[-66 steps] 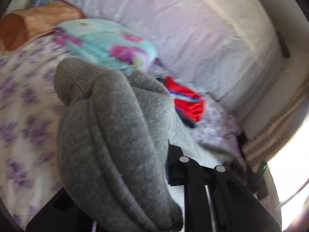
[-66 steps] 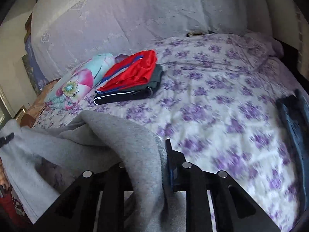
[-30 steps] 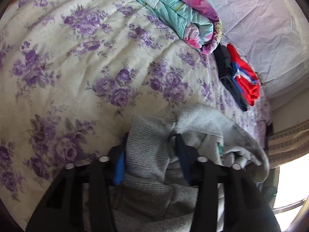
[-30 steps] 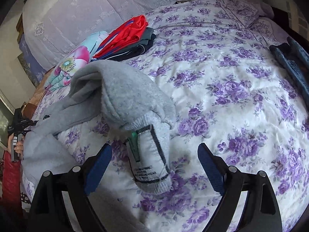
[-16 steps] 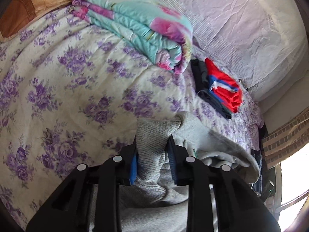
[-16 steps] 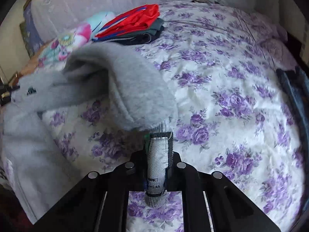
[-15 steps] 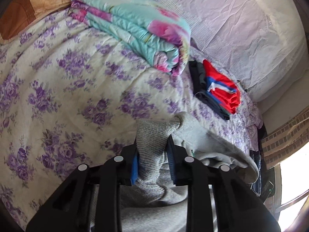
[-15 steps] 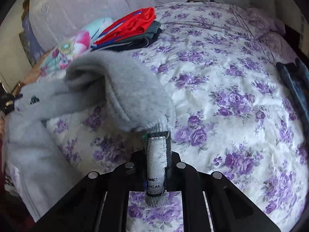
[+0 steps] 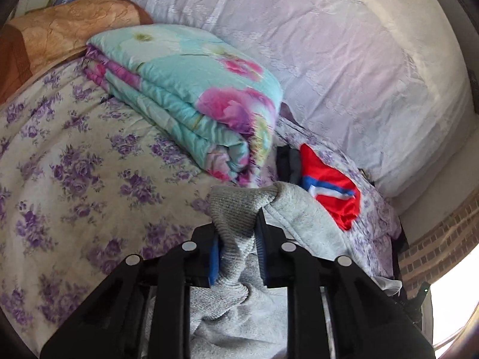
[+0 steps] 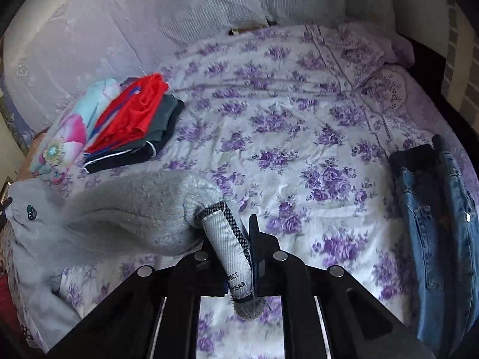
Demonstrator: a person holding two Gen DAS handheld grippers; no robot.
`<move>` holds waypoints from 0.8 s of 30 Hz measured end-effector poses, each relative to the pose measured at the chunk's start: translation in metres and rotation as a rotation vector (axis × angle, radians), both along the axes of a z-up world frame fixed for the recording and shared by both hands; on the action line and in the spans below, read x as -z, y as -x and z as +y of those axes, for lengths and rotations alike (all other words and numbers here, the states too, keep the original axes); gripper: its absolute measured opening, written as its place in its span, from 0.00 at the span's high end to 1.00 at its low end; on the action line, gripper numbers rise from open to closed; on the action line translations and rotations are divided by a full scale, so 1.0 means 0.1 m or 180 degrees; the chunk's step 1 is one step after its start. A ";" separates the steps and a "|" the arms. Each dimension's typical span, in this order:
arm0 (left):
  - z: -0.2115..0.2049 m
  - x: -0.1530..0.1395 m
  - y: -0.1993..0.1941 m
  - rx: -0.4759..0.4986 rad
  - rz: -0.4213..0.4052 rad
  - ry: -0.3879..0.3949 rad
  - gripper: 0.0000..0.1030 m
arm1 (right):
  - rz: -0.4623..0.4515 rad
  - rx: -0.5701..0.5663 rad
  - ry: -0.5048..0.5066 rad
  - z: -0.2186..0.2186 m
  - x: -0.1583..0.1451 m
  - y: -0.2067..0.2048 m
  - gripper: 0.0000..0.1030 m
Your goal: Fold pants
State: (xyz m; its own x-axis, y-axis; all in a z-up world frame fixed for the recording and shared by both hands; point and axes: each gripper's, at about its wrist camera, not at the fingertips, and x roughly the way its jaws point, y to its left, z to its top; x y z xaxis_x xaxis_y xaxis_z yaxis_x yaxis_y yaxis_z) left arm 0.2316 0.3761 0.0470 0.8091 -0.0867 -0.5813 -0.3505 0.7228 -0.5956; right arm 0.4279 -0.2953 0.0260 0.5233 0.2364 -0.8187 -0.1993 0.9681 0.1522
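Observation:
The grey sweatpants (image 10: 128, 209) are held up over the purple-flowered bed (image 10: 299, 155), stretched between both grippers. My left gripper (image 9: 236, 239) is shut on a bunched ribbed edge of the grey pants (image 9: 236, 212); the rest hangs below and to the right of it. My right gripper (image 10: 239, 239) is shut on the ribbed waistband with its label (image 10: 230, 245). From there the grey fabric runs left toward the far left edge of the right wrist view.
A folded turquoise floral quilt (image 9: 191, 95) and a folded red, grey and dark clothes stack (image 10: 137, 125) lie near the white headboard cushion (image 9: 344, 59). Blue jeans (image 10: 434, 227) lie at the bed's right side. A brown pillow (image 9: 60, 39) is far left.
Both grippers stay shut on the grey pants and have risen and moved apart. The fabric between them is now pulled out straighter than half a second ago.

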 end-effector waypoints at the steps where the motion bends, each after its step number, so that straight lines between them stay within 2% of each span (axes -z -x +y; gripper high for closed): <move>1: 0.09 0.13 -0.07 -0.0101 0.0063 0.0077 0.82 | 0.0155 0.0059 0.0051 -0.01 0.12 -0.16 0.63; 2: 0.17 0.23 -0.11 -0.0174 0.0134 0.0155 0.82 | 0.0253 0.0263 0.0128 -0.07 0.25 -0.34 0.49; 4: 0.36 0.58 -0.19 -0.0327 0.0357 0.0414 0.82 | 0.0154 0.0669 0.0184 -0.20 0.33 -0.50 0.49; 6: 0.45 0.80 -0.20 -0.0338 0.0403 0.0588 0.80 | 0.0067 0.0800 -0.0208 -0.37 0.34 -0.49 0.48; 8: 0.47 0.90 -0.19 -0.0319 0.0375 0.0559 0.79 | 0.0106 0.0809 -0.0524 -0.46 0.40 -0.38 0.47; 10: 0.45 0.93 -0.20 -0.0313 0.0320 0.0458 0.76 | 0.0138 0.0727 -0.0680 -0.44 0.47 -0.27 0.47; 12: 0.41 0.98 -0.25 -0.0347 0.0386 0.0349 0.70 | 0.0195 0.0629 -0.0831 -0.36 0.54 -0.22 0.47; 14: 0.36 1.07 -0.28 -0.0356 0.0472 0.0318 0.68 | 0.0268 0.0580 -0.1027 -0.29 0.59 -0.28 0.47; 19: 0.44 1.14 -0.22 -0.0335 0.0346 0.0566 0.66 | 0.0301 0.0730 -0.1634 -0.17 0.68 -0.58 0.44; 21: 0.48 1.17 -0.19 -0.0334 0.0293 0.0690 0.65 | 0.0388 0.0717 -0.1777 -0.10 0.74 -0.68 0.44; 22: 0.49 1.18 -0.18 -0.0333 0.0281 0.0716 0.65 | 0.0452 0.0673 -0.1760 -0.05 0.76 -0.71 0.49; 23: 0.49 1.18 -0.17 -0.0331 0.0277 0.0723 0.65 | 0.0438 0.0633 -0.1709 -0.01 0.76 -0.70 0.70; 24: 0.48 1.17 -0.17 -0.0330 0.0279 0.0714 0.65 | 0.0353 0.0600 -0.1618 0.02 0.70 -0.66 0.72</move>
State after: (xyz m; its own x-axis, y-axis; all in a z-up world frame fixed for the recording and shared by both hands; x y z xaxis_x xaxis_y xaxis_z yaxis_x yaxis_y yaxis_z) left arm 0.2489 0.4244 -0.0704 0.7678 -0.1405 -0.6250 -0.4732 0.5334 -0.7011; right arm 0.4935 -0.2931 -0.0442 0.5120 0.5268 -0.6785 0.0140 0.7846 0.6198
